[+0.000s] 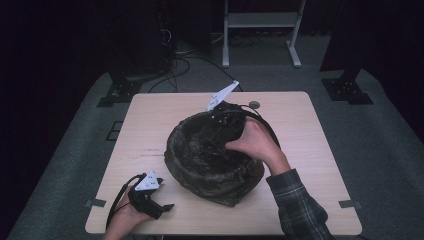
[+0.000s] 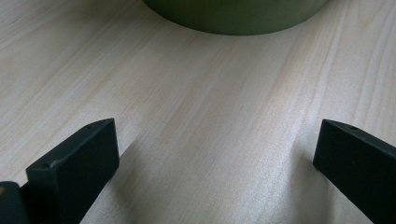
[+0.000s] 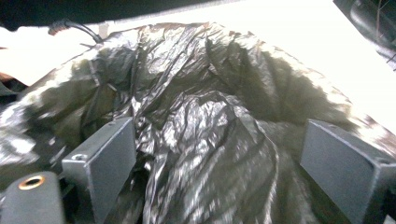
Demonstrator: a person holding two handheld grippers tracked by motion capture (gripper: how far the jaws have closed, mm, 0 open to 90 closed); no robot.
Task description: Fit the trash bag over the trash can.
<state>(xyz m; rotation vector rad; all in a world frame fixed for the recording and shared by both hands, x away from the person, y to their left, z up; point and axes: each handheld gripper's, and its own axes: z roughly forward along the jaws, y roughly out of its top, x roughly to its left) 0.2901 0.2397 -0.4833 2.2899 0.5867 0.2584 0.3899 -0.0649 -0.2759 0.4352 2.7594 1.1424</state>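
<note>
High view: the black bag [image 1: 212, 160] (lining a round bin) is seen mid-table [image 1: 310, 150], right gripper [image 1: 226, 116] at its far rim, left gripper [image 1: 162, 206] near-left of it; left gripper view: jaws apart, bin's green base ahead; right gripper view: jaws spread over crumpled bag, nothing clamped.

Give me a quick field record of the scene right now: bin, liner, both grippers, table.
bin: round green container, centre of table, draped in liner
liner: black plastic bag, crumpled, lining the inside and folded over the rim
right gripper: at the bin's far rim, pointing into the bag; fingers apart with bag plastic between them, not closed on it
left gripper: low over the table's near-left corner, fingers wide apart, nothing between them, bin wall ahead
table: light wood top, small round disc near far edge
</note>
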